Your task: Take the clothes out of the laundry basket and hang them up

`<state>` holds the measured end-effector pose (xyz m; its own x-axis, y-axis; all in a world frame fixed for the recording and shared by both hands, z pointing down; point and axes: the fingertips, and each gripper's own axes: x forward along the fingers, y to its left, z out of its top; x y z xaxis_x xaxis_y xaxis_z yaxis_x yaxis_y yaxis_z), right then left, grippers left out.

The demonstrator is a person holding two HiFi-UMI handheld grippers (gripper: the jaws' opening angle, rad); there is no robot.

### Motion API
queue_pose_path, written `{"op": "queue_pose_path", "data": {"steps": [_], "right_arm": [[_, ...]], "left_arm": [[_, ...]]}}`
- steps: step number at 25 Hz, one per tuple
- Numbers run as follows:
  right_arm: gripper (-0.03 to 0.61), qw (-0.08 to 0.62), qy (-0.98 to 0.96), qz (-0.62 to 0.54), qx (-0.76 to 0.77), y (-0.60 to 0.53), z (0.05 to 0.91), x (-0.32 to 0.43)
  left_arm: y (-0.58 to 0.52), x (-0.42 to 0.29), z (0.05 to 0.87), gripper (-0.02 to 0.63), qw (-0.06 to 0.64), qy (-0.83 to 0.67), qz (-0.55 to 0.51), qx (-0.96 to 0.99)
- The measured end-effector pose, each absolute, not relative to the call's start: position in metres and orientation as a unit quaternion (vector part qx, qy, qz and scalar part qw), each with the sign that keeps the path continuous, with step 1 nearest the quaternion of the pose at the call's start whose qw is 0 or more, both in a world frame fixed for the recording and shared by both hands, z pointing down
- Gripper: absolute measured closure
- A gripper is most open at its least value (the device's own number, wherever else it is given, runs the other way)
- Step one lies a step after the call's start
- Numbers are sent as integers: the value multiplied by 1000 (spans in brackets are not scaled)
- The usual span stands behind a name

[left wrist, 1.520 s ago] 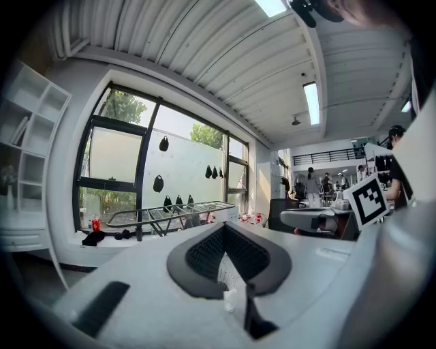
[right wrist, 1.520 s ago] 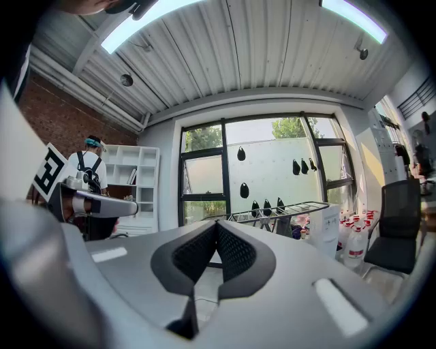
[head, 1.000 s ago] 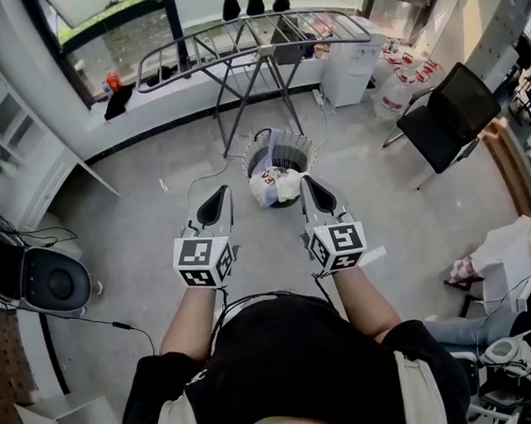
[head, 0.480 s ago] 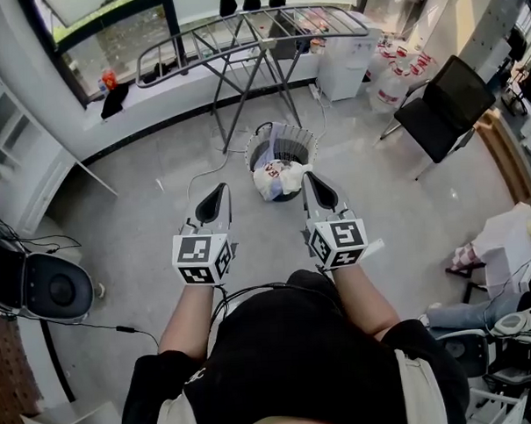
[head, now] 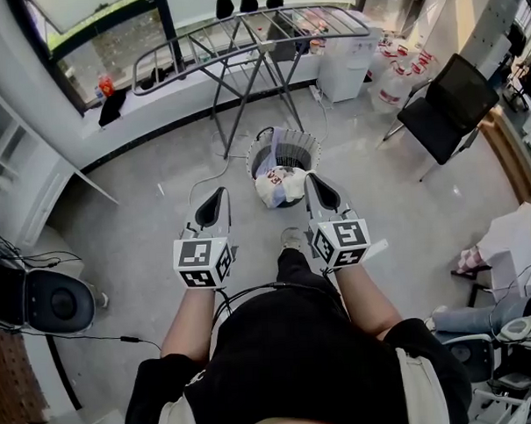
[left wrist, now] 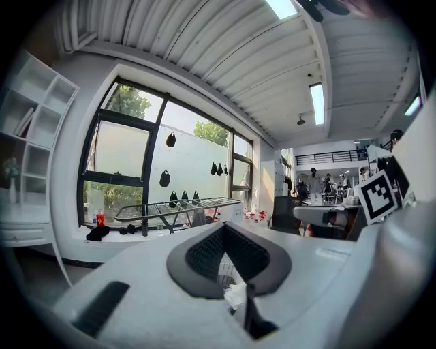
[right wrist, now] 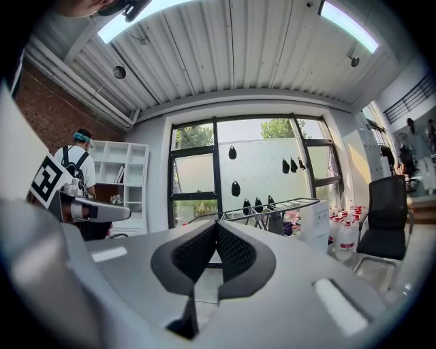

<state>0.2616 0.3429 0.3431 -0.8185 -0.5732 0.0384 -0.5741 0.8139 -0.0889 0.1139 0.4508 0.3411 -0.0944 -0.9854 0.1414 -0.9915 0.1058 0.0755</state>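
Note:
A round laundry basket (head: 282, 150) stands on the grey floor below a metal drying rack (head: 249, 33). White and pale clothes (head: 279, 185) fill it and spill over its near rim. My left gripper (head: 220, 194) hovers short of the basket, to its left, with jaws shut and empty. My right gripper (head: 315, 181) hangs at the basket's near right rim, also shut with nothing in it. In the left gripper view a bit of the clothes (left wrist: 236, 294) shows past the shut left gripper (left wrist: 223, 226). The right gripper (right wrist: 216, 224) faces the rack (right wrist: 272, 206) and window.
A black office chair (head: 446, 111) stands at the right with water jugs (head: 400, 73) and a white cabinet (head: 351, 64) behind it. A dark round device (head: 54, 299) with cables lies on the floor at left. White shelves (head: 3, 148) line the left wall.
I have stepped closer to the basket; both grippers moved forward and slightly down toward it. A foot now shows between my arms. Jaws stayed shut.

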Motion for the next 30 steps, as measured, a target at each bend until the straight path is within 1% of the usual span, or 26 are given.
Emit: {"op": "queue_pose_path", "data": {"steps": [7, 21, 26, 30], "right_arm": [[565, -5, -952, 60, 299, 249, 351, 226], [565, -11, -963, 63, 260, 9, 334, 154], [565, -4, -966, 68, 248, -44, 334, 136], [565, 7, -968, 70, 241, -64, 342, 123]], "left_arm": [[361, 78, 342, 606, 69, -739, 24, 669], [118, 22, 312, 606, 53, -752, 27, 656], [66, 14, 307, 606, 53, -752, 20, 657], [42, 2, 316, 606, 66, -751, 15, 657]]}}
